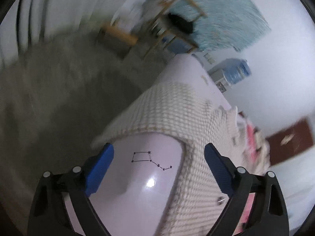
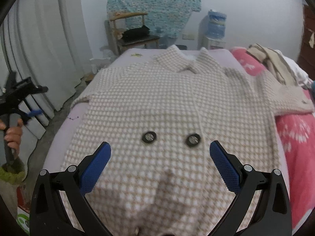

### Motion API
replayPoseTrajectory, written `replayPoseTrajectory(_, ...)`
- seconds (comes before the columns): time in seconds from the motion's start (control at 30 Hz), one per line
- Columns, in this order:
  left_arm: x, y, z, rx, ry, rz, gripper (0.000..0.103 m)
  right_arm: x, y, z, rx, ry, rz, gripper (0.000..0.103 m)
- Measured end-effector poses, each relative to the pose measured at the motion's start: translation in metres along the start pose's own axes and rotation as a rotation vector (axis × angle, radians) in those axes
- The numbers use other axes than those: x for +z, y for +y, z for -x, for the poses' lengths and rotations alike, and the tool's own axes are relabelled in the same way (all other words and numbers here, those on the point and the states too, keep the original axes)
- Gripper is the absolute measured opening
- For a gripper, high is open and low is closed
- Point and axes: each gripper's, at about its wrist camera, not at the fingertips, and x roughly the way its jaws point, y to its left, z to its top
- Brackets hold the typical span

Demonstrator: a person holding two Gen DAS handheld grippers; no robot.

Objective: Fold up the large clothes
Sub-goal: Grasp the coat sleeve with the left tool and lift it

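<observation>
A cream and beige checked knit coat point(image 2: 169, 102) lies spread front-up across the bed point(image 2: 126, 56), which has a pale lilac sheet; its wide collar point(image 2: 189, 61) points to the far end and two dark round buttons point(image 2: 149, 136) sit side by side near the lower middle. The right sleeve reaches out over a pink patterned blanket point(image 2: 295, 129) on the right side of the bed, where a heap of beige and white clothes point(image 2: 275, 61) is piled at the far right. The weave looks thick and waffled, with a soft ridge of fabric raised near the hem. The right gripper point(image 2: 160, 161) hovers over the lower front of the coat with its blue pads wide apart and nothing between them. The left gripper point(image 1: 159, 164) is also spread wide and empty, over the bare sheet at the left edge, beside the coat's left sleeve point(image 1: 171, 114); a small constellation print point(image 1: 150, 160) shows on the sheet there. Beyond the bed stands a wooden chair point(image 2: 130, 31) with dark cloth on its seat, a turquoise cloth point(image 2: 155, 2) hanging on the wall behind, and a water dispenser point(image 2: 213, 31) to the right.
</observation>
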Motion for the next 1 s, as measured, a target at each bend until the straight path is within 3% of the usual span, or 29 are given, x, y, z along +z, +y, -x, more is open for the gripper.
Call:
replayPoseTrajectory(0.1, 0.009, 0.050, -0.034, -0.121, 0.120, 0.278, 0.086, 0.007, 0.011, -0.012, 0.018, 0.012, 0.016, 0.096)
replayPoseTrajectory(0.2, 0.005, 0.084, -0.064, -0.195, 0.197, 0.476, 0.086, 0.009, 0.019, -0.021, 0.026, 0.029, 0.038, 0.096)
replayPoseTrajectory(0.33, 0.006, 0.113, -0.103, -0.253, 0.258, 0.639, 0.086, 0.009, 0.029, -0.033, 0.026, 0.063, 0.061, 0.096)
replayPoseTrajectory(0.6, 0.011, 0.169, -0.179, -0.359, 0.386, 0.899, 0.086, 0.009, 0.037, -0.047, -0.009, 0.103, 0.060, 0.096)
replayPoseTrajectory(0.73, 0.006, 0.185, -0.208, -0.399, 0.438, 0.971, 0.086, 0.011, 0.039, -0.057, -0.030, 0.121, 0.052, 0.096)
replayPoseTrajectory(0.87, 0.002, 0.200, -0.222, -0.438, 0.411, 1.041, 0.086, 0.015, 0.042, -0.063, -0.048, 0.131, 0.053, 0.096)
replayPoseTrajectory(1.0, 0.014, 0.202, -0.227, -0.451, 0.370, 1.045, 0.084, 0.017, 0.042, -0.067, -0.060, 0.141, 0.055, 0.096)
